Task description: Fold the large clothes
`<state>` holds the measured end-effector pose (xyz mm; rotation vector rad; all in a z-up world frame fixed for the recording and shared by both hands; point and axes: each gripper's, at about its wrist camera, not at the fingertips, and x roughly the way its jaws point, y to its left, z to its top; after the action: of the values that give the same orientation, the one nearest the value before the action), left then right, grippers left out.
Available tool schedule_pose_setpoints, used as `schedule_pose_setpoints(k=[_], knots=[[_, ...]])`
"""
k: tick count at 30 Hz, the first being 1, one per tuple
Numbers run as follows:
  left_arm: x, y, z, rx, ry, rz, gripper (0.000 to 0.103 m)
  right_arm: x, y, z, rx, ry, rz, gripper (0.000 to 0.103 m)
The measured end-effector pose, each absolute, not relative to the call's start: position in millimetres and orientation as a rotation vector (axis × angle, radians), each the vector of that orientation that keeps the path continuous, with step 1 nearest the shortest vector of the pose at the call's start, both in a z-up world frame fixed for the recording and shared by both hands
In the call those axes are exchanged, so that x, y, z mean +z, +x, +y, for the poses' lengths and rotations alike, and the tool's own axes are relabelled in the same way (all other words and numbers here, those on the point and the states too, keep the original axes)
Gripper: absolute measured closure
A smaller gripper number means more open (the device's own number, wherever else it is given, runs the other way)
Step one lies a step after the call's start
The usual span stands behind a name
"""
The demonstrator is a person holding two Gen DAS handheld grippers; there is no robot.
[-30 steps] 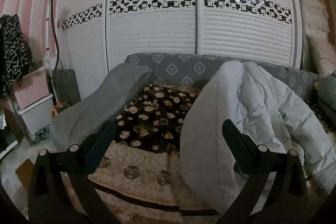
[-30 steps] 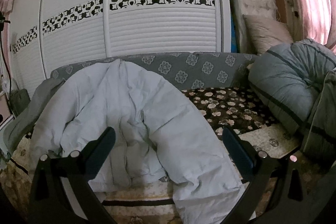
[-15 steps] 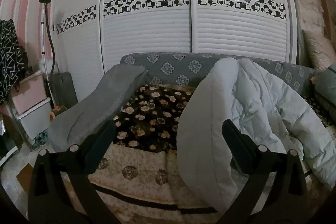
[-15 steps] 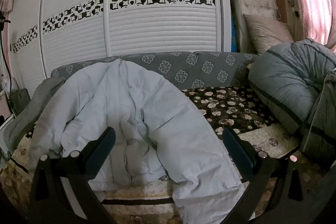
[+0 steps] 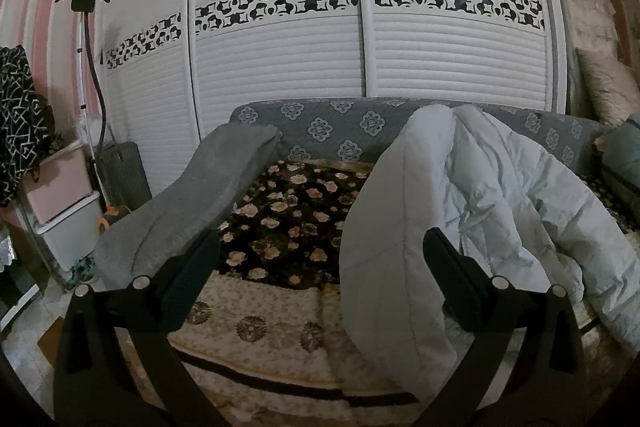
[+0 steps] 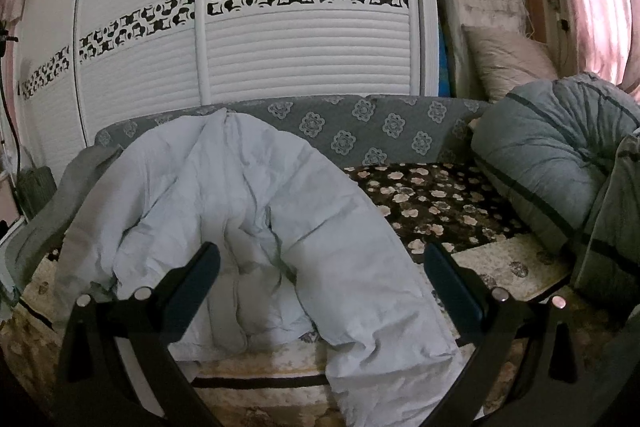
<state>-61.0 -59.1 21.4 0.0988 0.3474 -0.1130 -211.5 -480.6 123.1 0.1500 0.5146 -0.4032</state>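
Observation:
A large pale blue padded jacket (image 6: 248,211) lies crumpled on the bed, draped from the grey patterned backrest down over the front edge. In the left wrist view the jacket (image 5: 460,211) fills the right half. A grey garment (image 5: 200,199) hangs over the bed's left end. My left gripper (image 5: 320,267) is open and empty, short of the bed, its right finger near the jacket's left sleeve. My right gripper (image 6: 320,271) is open and empty, in front of the jacket's middle.
The bed has a dark floral cover (image 5: 292,211) and a cream floral blanket (image 5: 256,323) at the front. A rolled grey quilt (image 6: 556,163) lies at the right. White louvred wardrobe doors (image 5: 280,59) stand behind. Storage boxes (image 5: 68,203) and a garment steamer pole (image 5: 90,39) stand at left.
The left wrist view has shifted slightly, with the bed and jacket sliding a little left in frame. The right gripper has barely moved. Both stay open.

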Motion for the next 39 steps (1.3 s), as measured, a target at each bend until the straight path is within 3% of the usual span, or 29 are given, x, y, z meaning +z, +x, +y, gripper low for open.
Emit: schedule_pose_setpoints(k=[39], knots=[[19, -45, -54, -0.113, 0.092, 0.386, 0.003, 114, -208, -476, -0.394, 0.137, 0.547, 0.002]])
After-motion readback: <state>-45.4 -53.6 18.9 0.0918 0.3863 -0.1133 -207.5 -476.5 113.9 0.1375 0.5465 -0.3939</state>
